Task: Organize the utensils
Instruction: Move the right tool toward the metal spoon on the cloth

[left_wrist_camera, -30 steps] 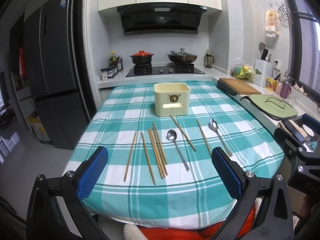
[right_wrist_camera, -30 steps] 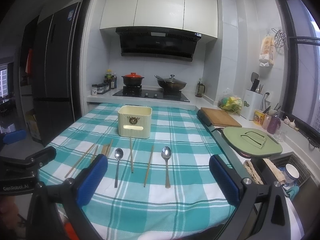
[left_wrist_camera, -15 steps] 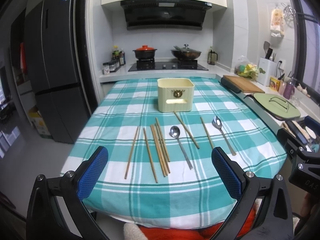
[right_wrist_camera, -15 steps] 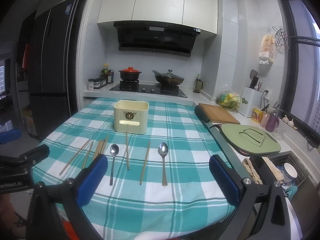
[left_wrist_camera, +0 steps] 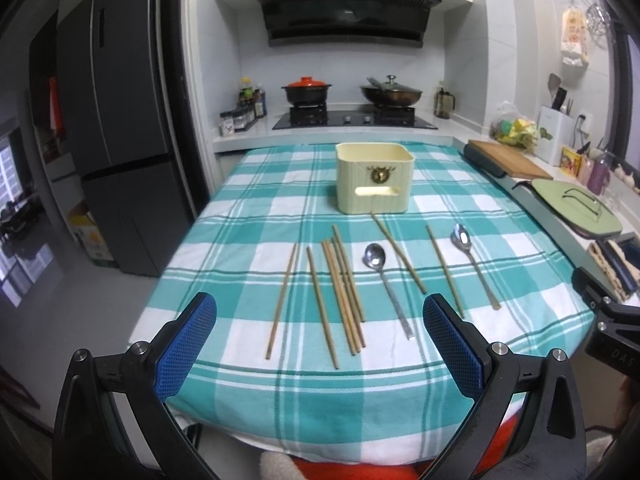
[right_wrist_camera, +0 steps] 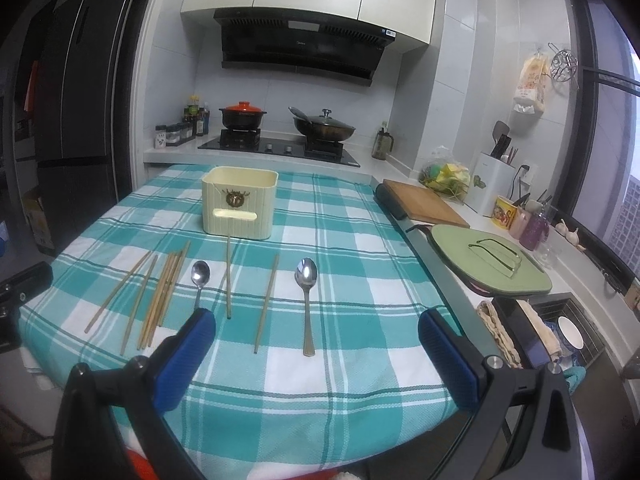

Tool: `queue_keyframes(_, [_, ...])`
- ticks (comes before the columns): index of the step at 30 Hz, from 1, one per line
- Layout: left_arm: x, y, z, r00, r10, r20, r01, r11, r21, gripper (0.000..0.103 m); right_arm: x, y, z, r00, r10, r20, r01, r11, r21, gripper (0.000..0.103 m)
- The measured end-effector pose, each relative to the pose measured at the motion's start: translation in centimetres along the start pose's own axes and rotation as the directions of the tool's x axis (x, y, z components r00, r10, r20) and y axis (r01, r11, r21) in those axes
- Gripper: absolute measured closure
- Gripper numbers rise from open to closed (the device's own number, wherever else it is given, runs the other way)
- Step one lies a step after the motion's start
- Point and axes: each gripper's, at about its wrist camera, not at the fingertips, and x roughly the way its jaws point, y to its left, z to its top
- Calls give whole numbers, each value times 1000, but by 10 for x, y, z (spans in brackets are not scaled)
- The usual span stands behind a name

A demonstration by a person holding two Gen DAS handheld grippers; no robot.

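Note:
A cream utensil holder stands upright mid-table on the teal checked cloth. In front of it lie several wooden chopsticks and two metal spoons, one near the middle and one further right. My left gripper hovers open above the table's near edge, short of the chopsticks. Open too, my right gripper hangs over the near edge in front of the right spoon. Neither holds anything.
To the right runs a counter with a wooden cutting board, a green lid and a sink with dishes. Behind the table are a stove with a red pot and a wok. A fridge stands left.
Both grippers have drifted forward and a little lower toward the table; the utensils and holder look closer and larger. Nothing on the table has moved, and both grippers stay open.

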Motion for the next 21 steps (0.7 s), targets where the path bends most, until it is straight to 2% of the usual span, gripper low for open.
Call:
queue_keyframes(8, [30, 6, 2, 998, 4, -68, -6, 1000, -30, 0, 36, -1, -6, 996, -21, -92, 21, 1000, 2, 0])
queue_keyframes(17, [68, -3, -2, 989, 5, -146, -5, 1000, 1, 0, 74, -7, -18, 979, -45, -198, 46, 999, -1, 0])
queue_keyframes(21, [94, 10, -5, 981, 20, -194, -25, 999, -24, 0, 95, -12, -22, 970, -18, -243, 24, 999, 25, 0])
